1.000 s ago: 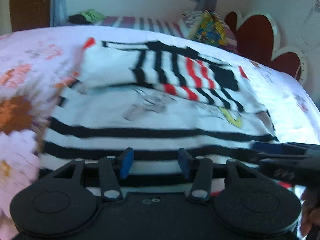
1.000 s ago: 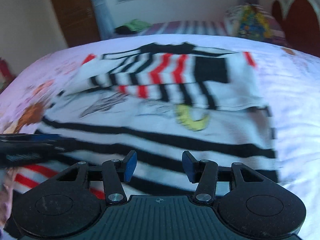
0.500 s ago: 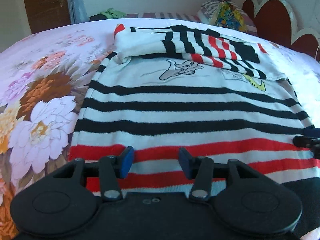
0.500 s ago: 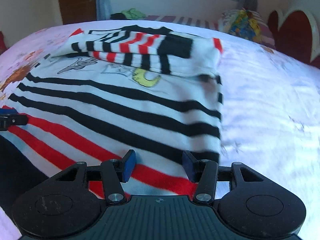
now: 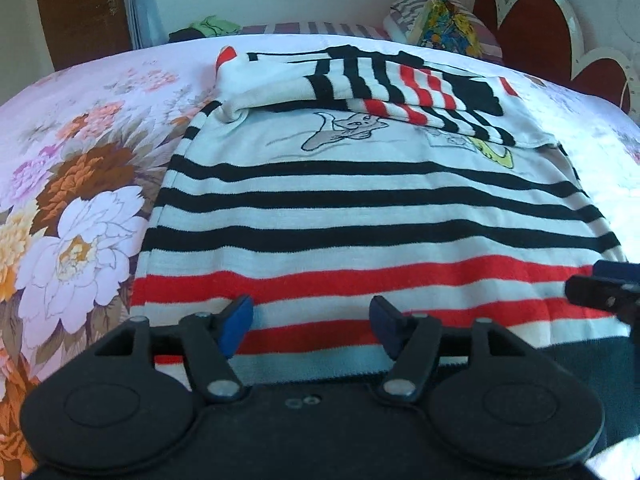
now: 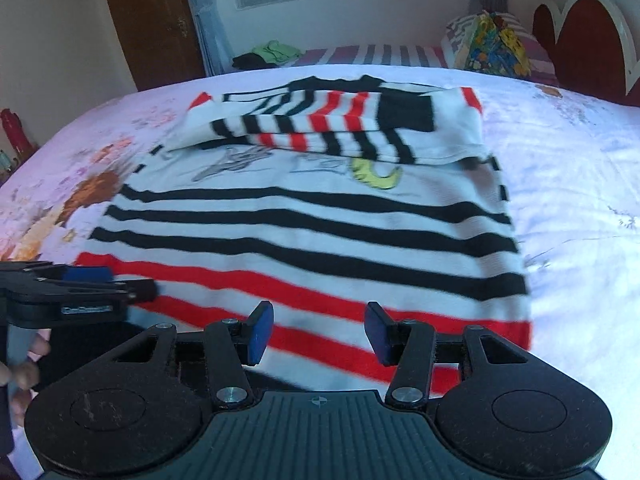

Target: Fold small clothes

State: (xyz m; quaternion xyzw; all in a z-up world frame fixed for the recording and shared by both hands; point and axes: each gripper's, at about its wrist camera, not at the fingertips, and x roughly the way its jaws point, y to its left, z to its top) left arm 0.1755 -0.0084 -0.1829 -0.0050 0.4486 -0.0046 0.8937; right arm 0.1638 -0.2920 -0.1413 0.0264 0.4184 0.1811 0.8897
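A small white sweater (image 5: 360,208) with black and red stripes lies flat on the bed, hem toward me, both sleeves (image 5: 400,88) folded across its chest. It also shows in the right wrist view (image 6: 320,232). My left gripper (image 5: 312,326) is open and empty over the hem's left part. My right gripper (image 6: 318,334) is open and empty over the hem's right part. Each gripper shows at the edge of the other's view: the right (image 5: 600,292) and the left (image 6: 80,292).
The bed has a floral pink sheet (image 5: 80,200) on the left and plain pale sheet (image 6: 580,200) on the right. A red heart-shaped headboard (image 5: 532,36), a colourful pillow (image 5: 444,28) and a second bed with clothes (image 6: 276,54) stand behind. A brown door (image 6: 152,20) is at the back left.
Both grippers have drawn back from the sweater's middle to its red-striped hem. The sweater has not moved. Both stay open.
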